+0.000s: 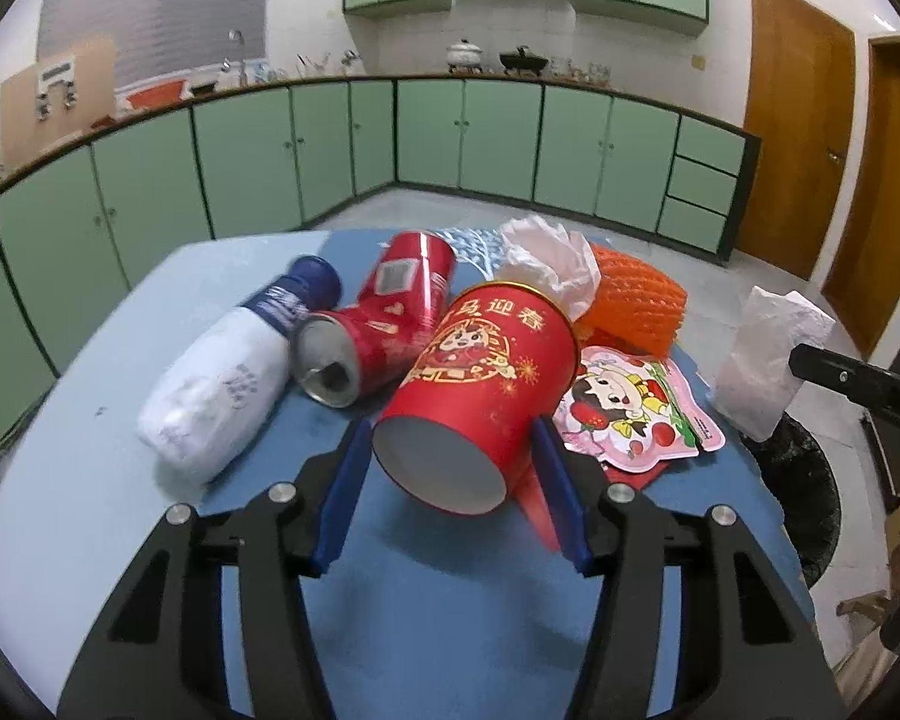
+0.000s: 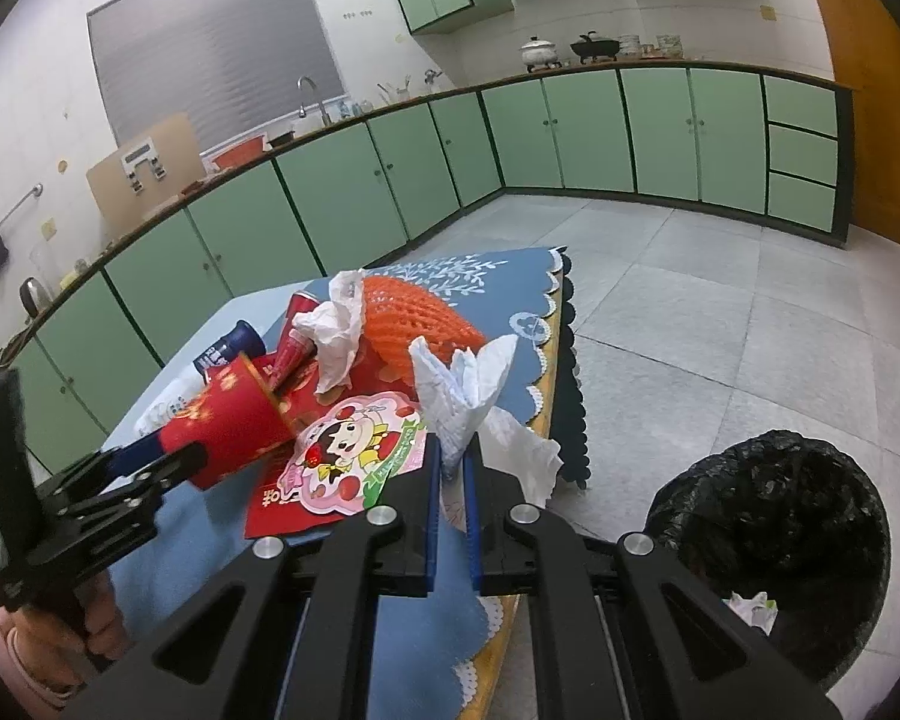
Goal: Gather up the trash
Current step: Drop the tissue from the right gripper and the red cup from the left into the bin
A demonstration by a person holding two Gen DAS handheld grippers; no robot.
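My left gripper [image 1: 450, 456] is shut on a red paper cup [image 1: 480, 384], tilted and lifted off the blue table [image 1: 150, 312]; the cup also shows in the right wrist view [image 2: 228, 426]. My right gripper [image 2: 453, 468] is shut on a crumpled white tissue [image 2: 462, 390], also visible at the right of the left wrist view [image 1: 762, 360]. On the table lie a white bottle with a blue cap [image 1: 228, 372], two red cans [image 1: 378, 330], an orange foam net [image 1: 636, 294], a white tissue [image 1: 546, 258] and a pink cartoon wrapper [image 1: 630, 408].
A bin lined with a black bag [image 2: 774, 516] stands on the tiled floor right of the table, with a scrap of paper inside. A red packet [image 2: 282, 504] lies under the pink wrapper. Green kitchen cabinets [image 1: 462, 138] run along the far walls.
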